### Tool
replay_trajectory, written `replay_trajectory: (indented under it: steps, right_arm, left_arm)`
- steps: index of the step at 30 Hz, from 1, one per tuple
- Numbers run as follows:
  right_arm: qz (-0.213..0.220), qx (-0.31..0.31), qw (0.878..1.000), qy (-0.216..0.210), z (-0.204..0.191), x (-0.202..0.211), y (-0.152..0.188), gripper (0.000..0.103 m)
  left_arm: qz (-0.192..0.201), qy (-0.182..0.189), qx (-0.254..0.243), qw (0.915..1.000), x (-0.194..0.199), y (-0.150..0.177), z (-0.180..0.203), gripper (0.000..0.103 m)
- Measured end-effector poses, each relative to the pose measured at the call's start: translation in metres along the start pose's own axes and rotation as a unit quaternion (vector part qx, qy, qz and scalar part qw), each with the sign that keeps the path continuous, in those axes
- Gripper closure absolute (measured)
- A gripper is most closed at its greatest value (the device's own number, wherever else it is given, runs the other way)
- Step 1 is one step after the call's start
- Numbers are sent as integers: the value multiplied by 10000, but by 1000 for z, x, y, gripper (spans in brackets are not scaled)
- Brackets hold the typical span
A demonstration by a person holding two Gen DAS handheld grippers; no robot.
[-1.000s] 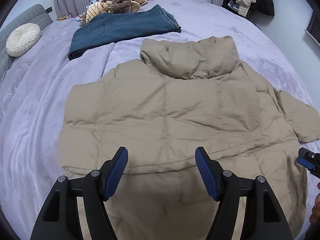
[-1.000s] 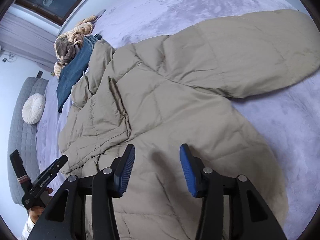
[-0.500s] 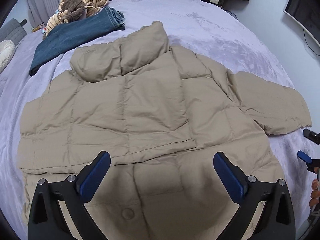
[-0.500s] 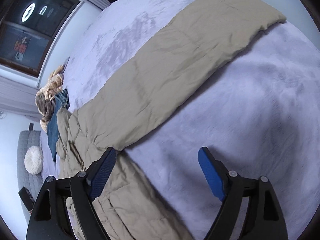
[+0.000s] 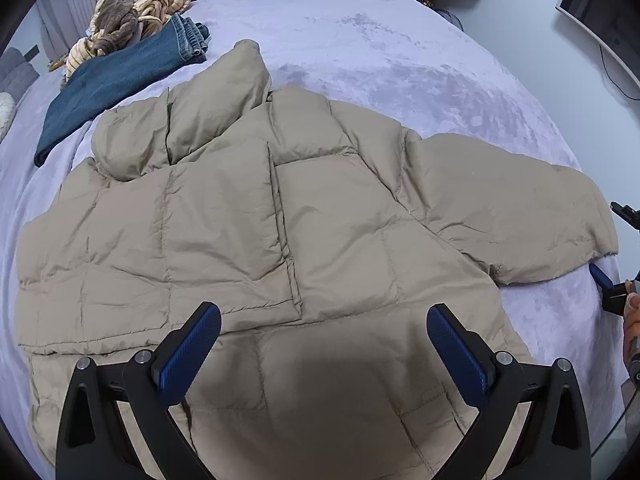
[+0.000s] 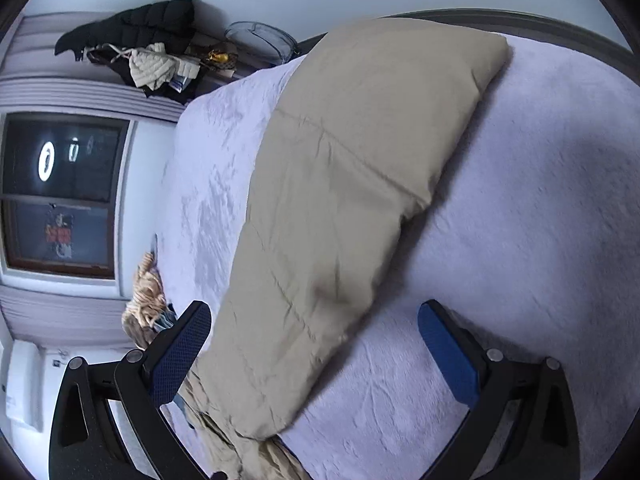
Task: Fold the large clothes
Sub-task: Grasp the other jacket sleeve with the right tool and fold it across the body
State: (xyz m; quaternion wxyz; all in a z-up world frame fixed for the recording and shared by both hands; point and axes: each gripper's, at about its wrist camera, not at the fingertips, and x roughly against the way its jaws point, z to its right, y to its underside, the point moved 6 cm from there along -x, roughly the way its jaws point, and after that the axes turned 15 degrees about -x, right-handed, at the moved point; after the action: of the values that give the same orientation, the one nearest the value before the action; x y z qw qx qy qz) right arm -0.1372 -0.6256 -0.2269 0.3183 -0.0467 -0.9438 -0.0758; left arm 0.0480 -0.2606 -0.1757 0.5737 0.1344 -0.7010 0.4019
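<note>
Across the middle of the left wrist frame, the tan puffer jacket (image 5: 280,240) is spread flat on the lavender bed (image 5: 400,52), one sleeve (image 5: 520,208) sticking out to the right edge. Left tool (image 5: 322,344) hovers over the hem, blue pads wide apart, grabbing nothing. Right tool (image 6: 314,348) is spread wide too, its sleeve (image 6: 340,200) running up the frame between the pads. Jeans (image 5: 120,80) sit upper left.

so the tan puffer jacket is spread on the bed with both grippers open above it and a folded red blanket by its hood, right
Not quite: by the hood lie folded blue jeans, not a red blanket, as the left wrist view shows. The tan puffer jacket is spread on the bed, with left gripper and right gripper open.
</note>
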Motion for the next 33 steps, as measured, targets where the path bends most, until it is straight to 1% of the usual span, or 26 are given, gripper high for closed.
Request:
replay_trajectory:
  steps: [2,6,8,9,10,11,12,15,17,20,23,25,28,31,33]
  right_arm:
    - [-35,-128,9998,-154,-6,-7,-8,0]
    - [-111,-604,9969,-497,-13,-19,-24,0]
    - [-172,-875,9936,-691,-14,-24,-30,5]
    - [-290,-980,9918,-762,-15,-27,-30,25]
    - [-443,-1096,9898,-800,-15,-32,-29,62]
    - [-547,-1164,9885,-799,-12,-35,-25,82]
    - [-563,-1149,9888,-767,-15,-39,-23,97]
    - [-413,-672,9946,-671,-36,-36,-14,98]
    - [-451,-346,9960,-696,-56,-35,-2,98]
    - [-527,298,9952,-766,-97,-34,26,98]
    - [-679,973,9898,-790,-136,-39,65,98]
    - [-821,1460,9825,-818,-163,-46,100,98]
    - [-964,2320,9646,-797,-201,-59,163,98]
    - [-1161,3134,9393,-773,-227,-73,234,98]
    - [-1273,3664,9189,-718,-236,-82,283,98]
  left_arm:
    - [23,-3,25,10000,0,-4,0,0]
    - [62,-48,110,9999,2,-7,-6,0]
    - [85,-72,180,9998,4,-7,-13,0]
    - [103,-84,201,9997,5,-7,-15,0]
    - [122,-112,227,9996,6,-7,-20,0]
    - [130,-134,241,9995,7,-6,-24,0]
    - [143,-157,253,9995,8,-6,-28,0]
    - [205,-243,285,9991,13,-3,-45,0]
    - [265,-323,309,9986,17,-1,-61,0]
    - [303,-462,405,9977,21,6,-88,0]
    - [336,-587,605,9959,26,15,-121,0]
    - [365,-664,725,9945,29,24,-142,0]
    - [376,-759,868,9926,33,37,-170,0]
    - [378,-816,998,9909,36,51,-196,0]
    - [376,-850,1080,9898,38,61,-212,0]
